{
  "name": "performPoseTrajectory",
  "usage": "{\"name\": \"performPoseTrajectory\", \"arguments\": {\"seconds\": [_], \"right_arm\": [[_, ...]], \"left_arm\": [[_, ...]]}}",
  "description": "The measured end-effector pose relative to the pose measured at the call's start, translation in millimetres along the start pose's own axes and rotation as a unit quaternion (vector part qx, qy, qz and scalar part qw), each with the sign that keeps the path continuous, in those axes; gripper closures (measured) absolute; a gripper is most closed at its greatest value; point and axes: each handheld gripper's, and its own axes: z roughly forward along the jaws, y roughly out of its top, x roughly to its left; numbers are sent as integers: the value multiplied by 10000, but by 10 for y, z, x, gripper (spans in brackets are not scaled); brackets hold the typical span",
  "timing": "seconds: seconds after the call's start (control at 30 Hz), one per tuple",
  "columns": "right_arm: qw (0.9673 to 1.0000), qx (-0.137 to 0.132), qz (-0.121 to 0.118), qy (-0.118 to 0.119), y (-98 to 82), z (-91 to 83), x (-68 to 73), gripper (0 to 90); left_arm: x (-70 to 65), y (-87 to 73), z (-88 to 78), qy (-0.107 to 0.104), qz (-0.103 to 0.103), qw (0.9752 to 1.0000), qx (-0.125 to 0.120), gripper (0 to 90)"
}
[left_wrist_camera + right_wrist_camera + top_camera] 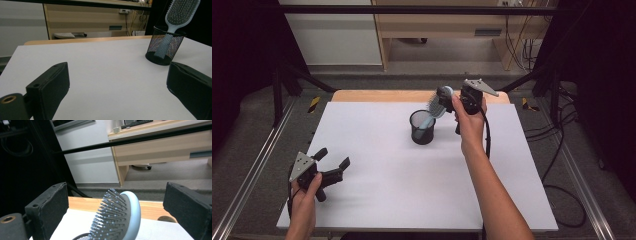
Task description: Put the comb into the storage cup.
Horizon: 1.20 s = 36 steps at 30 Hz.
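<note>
White tabletop fronts grey floor, wooden desk.

The high view looks forward and down from above the person's edge of the white table. The left gripper view sits low between its jaws, facing the mesh cup well ahead. The right gripper view rides close behind the hairbrush head. All three share that brush.
</note>
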Motion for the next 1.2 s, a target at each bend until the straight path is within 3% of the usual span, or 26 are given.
{"name": "performPoseTrajectory", "arguments": {"seconds": [0.13, 0.37, 0.8, 1.2], "right_arm": [[9992, 21, -403, -45, 8, -29, 17, 60], [9969, -44, -780, -8, 44, -107, 40, 59], [9944, -74, -1041, 159, 109, -318, 23, 56], [9939, -88, -1100, 92, 77, -560, -210, 44]], "left_arm": [[7, -1, -1, 13, -11, 10000, -9, 47], [12, -2, -6, 17, -31, 10000, -13, 46], [45, 6, -28, 24, -56, 10000, -35, 41], [102, 11, -57, 149, -71, 9998, -70, 39]]}}
